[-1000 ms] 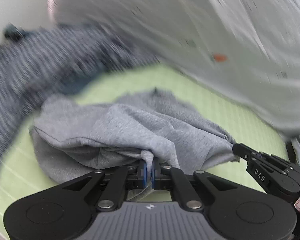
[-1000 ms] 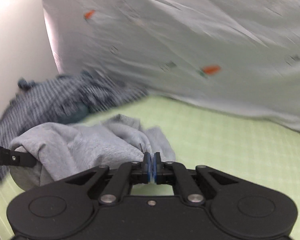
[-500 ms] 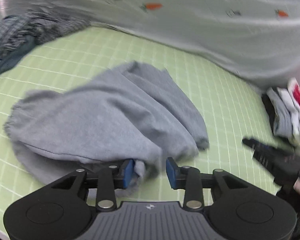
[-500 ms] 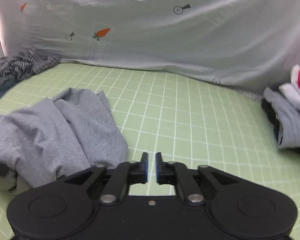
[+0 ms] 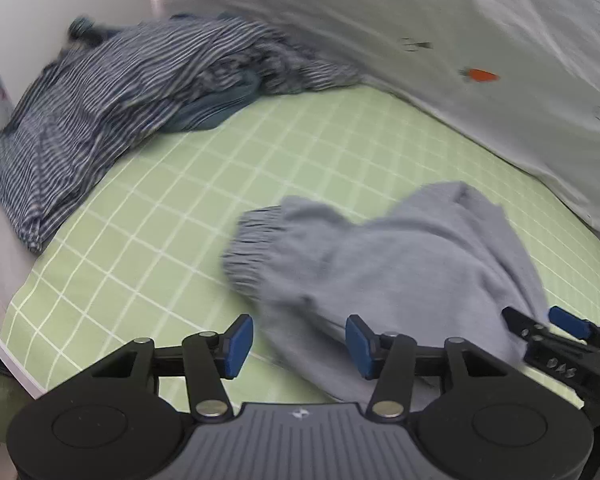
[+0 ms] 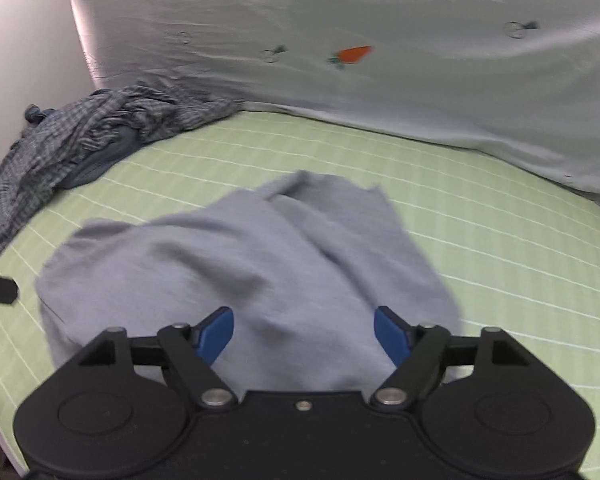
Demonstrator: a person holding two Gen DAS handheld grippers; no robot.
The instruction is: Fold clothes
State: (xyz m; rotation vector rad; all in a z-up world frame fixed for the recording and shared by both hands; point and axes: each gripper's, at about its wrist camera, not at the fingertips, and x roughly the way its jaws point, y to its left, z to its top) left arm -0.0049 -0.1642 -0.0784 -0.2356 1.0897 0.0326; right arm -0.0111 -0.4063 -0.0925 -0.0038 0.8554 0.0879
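Note:
A grey garment [image 5: 384,268] lies crumpled on the green gridded mat [image 5: 172,208], its gathered waistband toward the left in the left wrist view. My left gripper [image 5: 299,340] hovers at its near edge, jaws opening, with cloth lying below the gap and neither blue pad pressing it. In the right wrist view the same grey garment [image 6: 236,264] fills the middle. My right gripper [image 6: 304,332] is over its near edge, jaws opening wide, pads clear of the cloth. The right gripper's fingers [image 5: 568,326] show at the garment's right end in the left wrist view.
A heap of dark striped clothes [image 5: 112,92] lies at the mat's far left against a white wall [image 6: 16,64]. A pale sheet with carrot prints [image 6: 352,54] hangs along the mat's far side. The mat's edge [image 5: 16,344] drops off at the near left.
Both grippers were shut on the grey garment, lifted; they have let it go and opened, and it now lies on the mat. Both views swung right, then back left.

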